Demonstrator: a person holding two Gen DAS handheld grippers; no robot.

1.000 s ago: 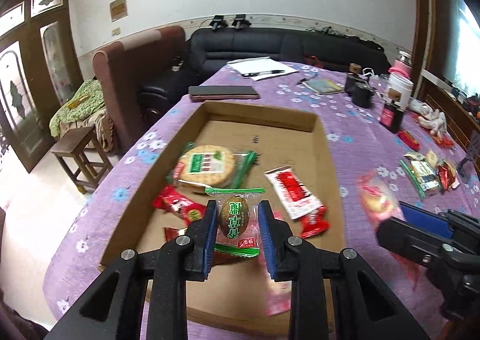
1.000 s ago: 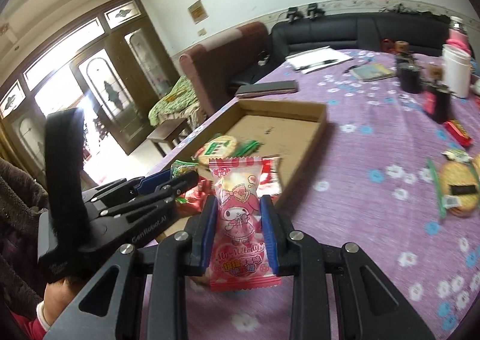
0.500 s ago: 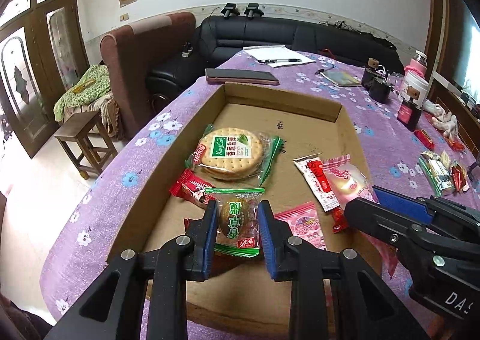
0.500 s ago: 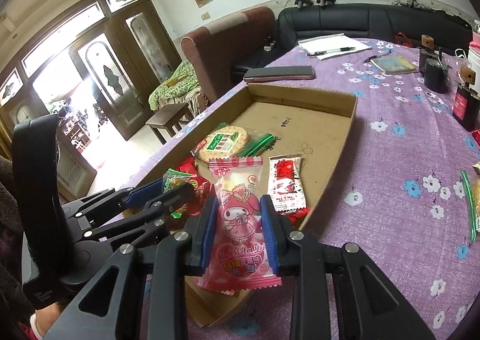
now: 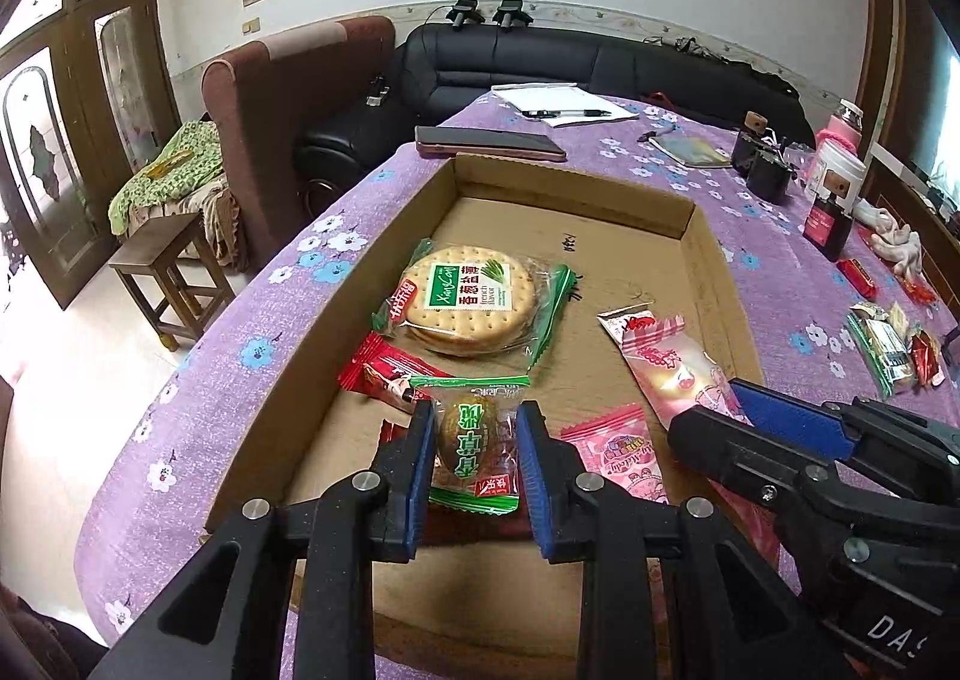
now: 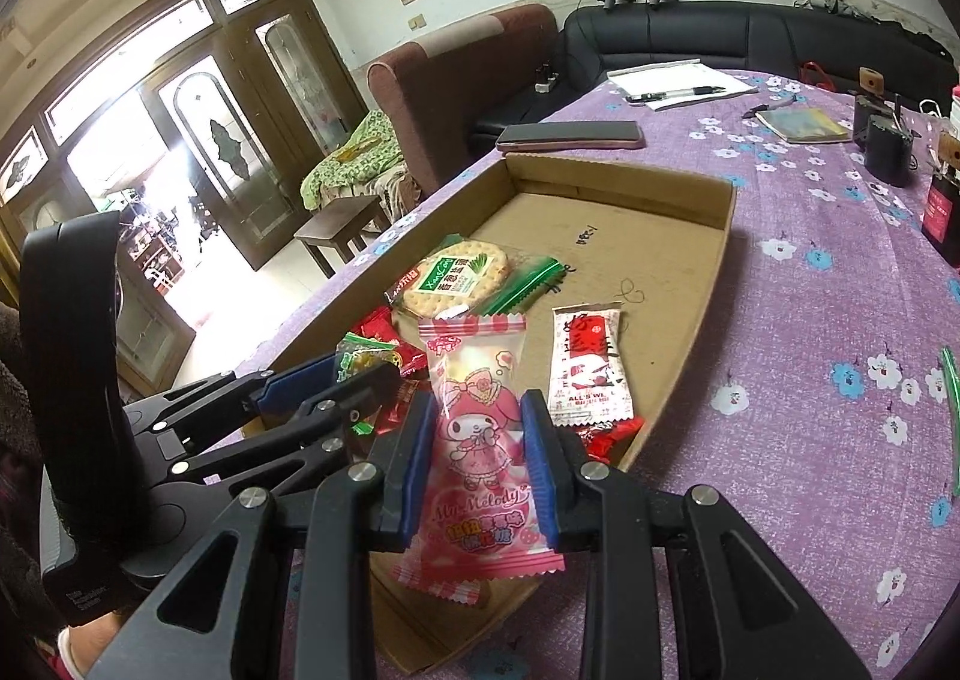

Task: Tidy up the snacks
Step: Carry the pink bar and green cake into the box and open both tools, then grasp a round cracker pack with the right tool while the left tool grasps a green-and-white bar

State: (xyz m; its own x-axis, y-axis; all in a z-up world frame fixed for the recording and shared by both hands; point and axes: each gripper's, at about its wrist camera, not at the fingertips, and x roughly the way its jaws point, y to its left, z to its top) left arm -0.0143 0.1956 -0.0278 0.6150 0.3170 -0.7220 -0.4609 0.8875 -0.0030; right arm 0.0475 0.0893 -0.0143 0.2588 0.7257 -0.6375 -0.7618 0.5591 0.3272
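A phone (image 5: 491, 142), pen (image 5: 565, 112) and perhaps a notebook (image 5: 689, 150) lie apart.

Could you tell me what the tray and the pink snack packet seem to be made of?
The tray looks like plain brown corrugated cardboard, matte, with folded-up walls and pen marks on its floor. The pink snack packet looks like thin glossy plastic film, part clear, with crimped zigzag ends and light glare; it sits clamped in the right tool.

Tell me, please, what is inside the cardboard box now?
The cardboard box holds a round cracker pack, red wrappers, a white-red sachet. Grippers and held packets cover its near part.
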